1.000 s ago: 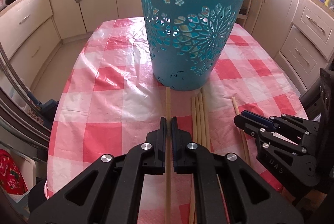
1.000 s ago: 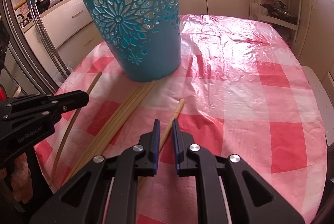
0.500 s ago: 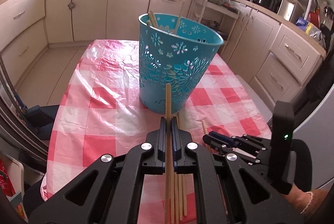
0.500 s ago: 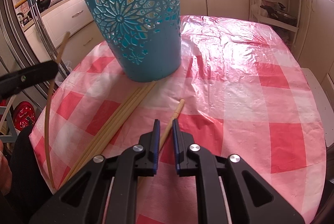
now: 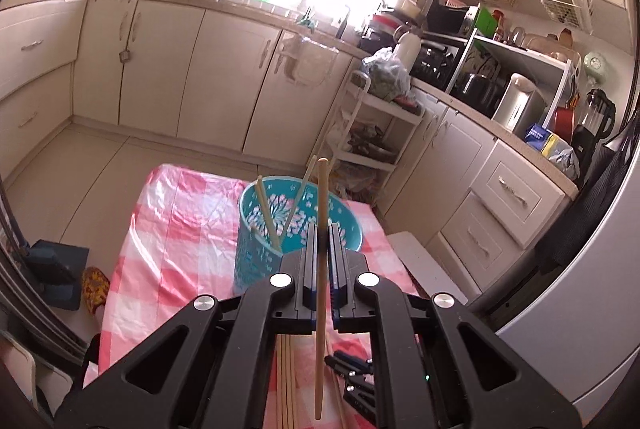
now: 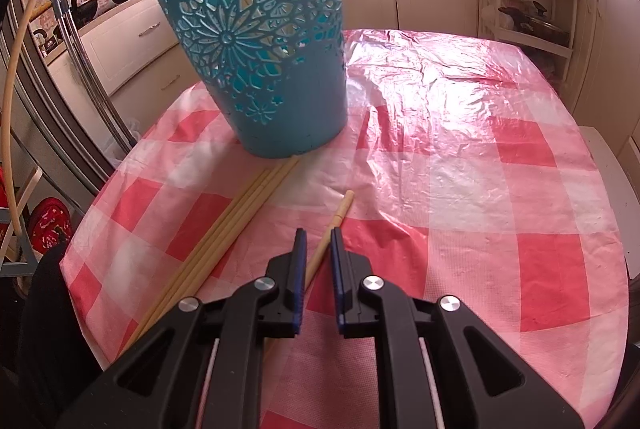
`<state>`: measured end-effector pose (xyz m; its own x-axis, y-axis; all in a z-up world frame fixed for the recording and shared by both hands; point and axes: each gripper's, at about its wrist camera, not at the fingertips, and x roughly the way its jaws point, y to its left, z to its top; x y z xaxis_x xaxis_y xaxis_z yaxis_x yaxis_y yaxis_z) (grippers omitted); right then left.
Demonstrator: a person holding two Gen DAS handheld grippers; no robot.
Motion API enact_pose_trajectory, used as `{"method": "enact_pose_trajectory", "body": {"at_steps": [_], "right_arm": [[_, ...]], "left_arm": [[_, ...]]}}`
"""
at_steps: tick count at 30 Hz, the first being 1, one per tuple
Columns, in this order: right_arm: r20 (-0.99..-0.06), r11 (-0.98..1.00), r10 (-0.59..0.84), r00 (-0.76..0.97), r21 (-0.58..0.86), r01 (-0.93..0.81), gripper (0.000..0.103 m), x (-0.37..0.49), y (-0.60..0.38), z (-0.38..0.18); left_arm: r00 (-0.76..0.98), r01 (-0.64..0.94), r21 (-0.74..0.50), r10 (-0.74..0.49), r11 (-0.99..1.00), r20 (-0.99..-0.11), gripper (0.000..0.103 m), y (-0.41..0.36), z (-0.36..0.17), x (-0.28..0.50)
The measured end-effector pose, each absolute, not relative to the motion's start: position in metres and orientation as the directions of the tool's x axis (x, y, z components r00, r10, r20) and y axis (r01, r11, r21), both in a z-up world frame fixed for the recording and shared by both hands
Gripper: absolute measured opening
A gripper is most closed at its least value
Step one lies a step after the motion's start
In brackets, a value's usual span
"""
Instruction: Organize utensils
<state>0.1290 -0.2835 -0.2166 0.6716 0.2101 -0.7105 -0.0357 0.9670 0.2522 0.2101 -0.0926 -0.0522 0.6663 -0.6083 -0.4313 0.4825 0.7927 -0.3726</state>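
My left gripper (image 5: 322,229) is shut on a long wooden stick (image 5: 321,197) and holds it high above the table, over the teal cut-out basket (image 5: 256,257). The basket holds a few sticks (image 5: 265,209) leaning on its rim. In the right wrist view the basket (image 6: 260,41) stands on the checked table, with three sticks (image 6: 236,213) lying side by side before it. My right gripper (image 6: 318,237) is open, low over a single stick (image 6: 334,225) that lies between its fingers. The lifted stick shows as a curved line in the right wrist view (image 6: 10,81).
The table has a red and white checked plastic cloth (image 6: 460,157). Kitchen cabinets (image 5: 224,81) and a white shelf cart (image 5: 372,133) stand beyond it. A fridge door (image 5: 580,269) is at the right. The right gripper shows below my left one (image 5: 352,369).
My left gripper has lifted its stick from the table to high above the basket. The right gripper has stayed over the single stick.
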Motion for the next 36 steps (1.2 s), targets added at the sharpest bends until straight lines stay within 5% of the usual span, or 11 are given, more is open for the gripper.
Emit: {"method": "enact_pose_trajectory", "body": {"at_steps": [9, 13, 30, 32, 36], "right_arm": [[-0.706, 0.961, 0.226, 0.672, 0.274, -0.035, 0.012, 0.129, -0.286, -0.217], [-0.704, 0.959, 0.231, 0.672, 0.28, -0.037, 0.012, 0.129, -0.287, -0.217], [-0.698, 0.951, 0.252, 0.671, 0.307, -0.037, 0.014, 0.128, -0.292, -0.218], [-0.697, 0.947, 0.257, 0.669, 0.321, -0.029, 0.014, 0.128, -0.294, -0.219], [-0.71, 0.953, 0.232, 0.665, 0.304, -0.007, 0.014, 0.129, -0.29, -0.217]], "left_arm": [[0.835, 0.442, -0.303, -0.51, 0.844, -0.204, 0.005, -0.113, 0.023, 0.228], [0.879, 0.397, -0.262, -0.447, 0.88, -0.17, 0.005, -0.134, 0.021, 0.244], [0.848, 0.314, -0.15, -0.348, 0.937, -0.399, 0.006, -0.166, -0.097, 0.279], [0.844, 0.307, -0.154, -0.343, 0.939, -0.412, 0.011, -0.153, -0.103, 0.272], [0.849, 0.259, -0.175, -0.31, 0.95, -0.427, 0.04, -0.117, -0.116, 0.252]]}}
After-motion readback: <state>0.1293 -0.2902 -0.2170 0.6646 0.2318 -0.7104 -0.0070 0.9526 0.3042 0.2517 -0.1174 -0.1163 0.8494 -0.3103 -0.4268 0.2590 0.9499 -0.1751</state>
